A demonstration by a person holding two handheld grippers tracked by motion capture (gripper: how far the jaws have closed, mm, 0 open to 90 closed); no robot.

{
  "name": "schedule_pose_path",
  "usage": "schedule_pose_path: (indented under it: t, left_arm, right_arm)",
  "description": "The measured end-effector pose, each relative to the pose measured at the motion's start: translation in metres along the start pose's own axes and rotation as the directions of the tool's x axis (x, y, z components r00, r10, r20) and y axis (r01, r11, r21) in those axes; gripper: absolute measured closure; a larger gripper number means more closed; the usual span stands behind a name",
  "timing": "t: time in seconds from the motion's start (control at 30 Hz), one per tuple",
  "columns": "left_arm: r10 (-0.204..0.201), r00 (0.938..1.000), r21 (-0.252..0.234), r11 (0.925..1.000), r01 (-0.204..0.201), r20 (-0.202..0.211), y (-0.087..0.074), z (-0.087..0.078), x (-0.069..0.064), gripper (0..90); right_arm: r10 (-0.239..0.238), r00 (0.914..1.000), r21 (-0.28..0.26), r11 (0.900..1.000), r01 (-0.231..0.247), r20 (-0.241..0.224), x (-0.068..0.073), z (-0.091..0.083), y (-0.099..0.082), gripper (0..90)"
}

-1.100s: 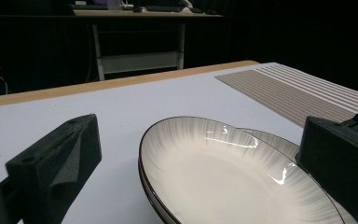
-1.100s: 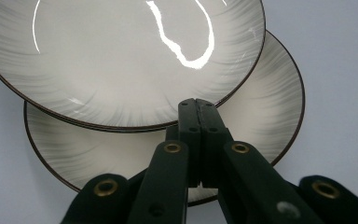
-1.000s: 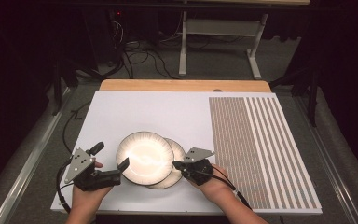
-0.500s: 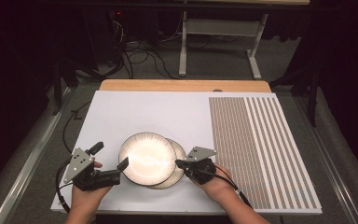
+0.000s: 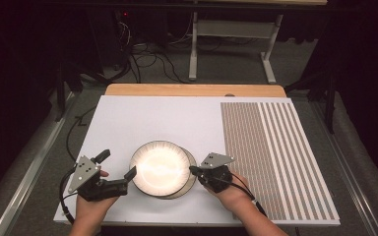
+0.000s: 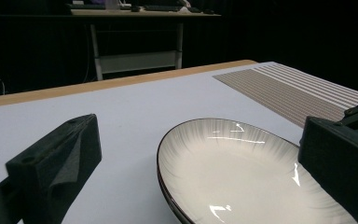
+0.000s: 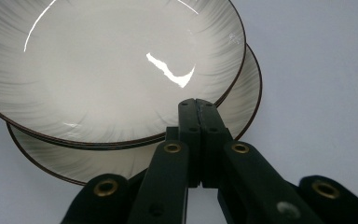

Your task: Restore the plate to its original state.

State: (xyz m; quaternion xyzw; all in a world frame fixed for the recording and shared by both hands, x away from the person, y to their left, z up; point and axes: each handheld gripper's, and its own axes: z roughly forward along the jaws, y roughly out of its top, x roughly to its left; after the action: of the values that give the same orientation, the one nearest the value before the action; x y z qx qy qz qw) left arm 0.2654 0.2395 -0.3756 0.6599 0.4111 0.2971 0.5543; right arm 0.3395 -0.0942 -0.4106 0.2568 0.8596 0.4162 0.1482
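Two white plates with dark rims lie stacked and offset near the front of the white board (image 5: 152, 118). The upper plate (image 5: 160, 167) (image 6: 242, 177) (image 7: 102, 60) covers most of the lower plate (image 5: 190, 184) (image 7: 244, 100), which peeks out at the right and front. My left gripper (image 5: 117, 164) (image 6: 200, 163) is open, its jaws spread just left of the upper plate's rim, with nothing between them. My right gripper (image 5: 193, 169) (image 7: 196, 105) is shut and empty, its tip over the lower plate at the upper plate's right rim.
A brown and white striped mat (image 5: 275, 147) (image 6: 298, 88) covers the right part of the board. A wooden strip (image 5: 192, 90) runs along the far edge. Beyond it stand a metal table frame (image 5: 231, 44) and cables on the floor.
The upper plate has slid slightly to the right, covering more of the lower plate. Both grippers have barely moved.
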Motion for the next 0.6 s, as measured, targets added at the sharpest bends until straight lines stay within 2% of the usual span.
schedule_pose_path:
  t: [0.6]
  left_arm:
    - [0.002,1.0000,0.000,1.0000,-0.002,0.001,0.000,-0.001,0.000,0.2]
  right_arm:
    - [0.020,0.9993,-0.009,0.9998,-0.020,0.031,-0.007,-0.010,-0.002,90.0]
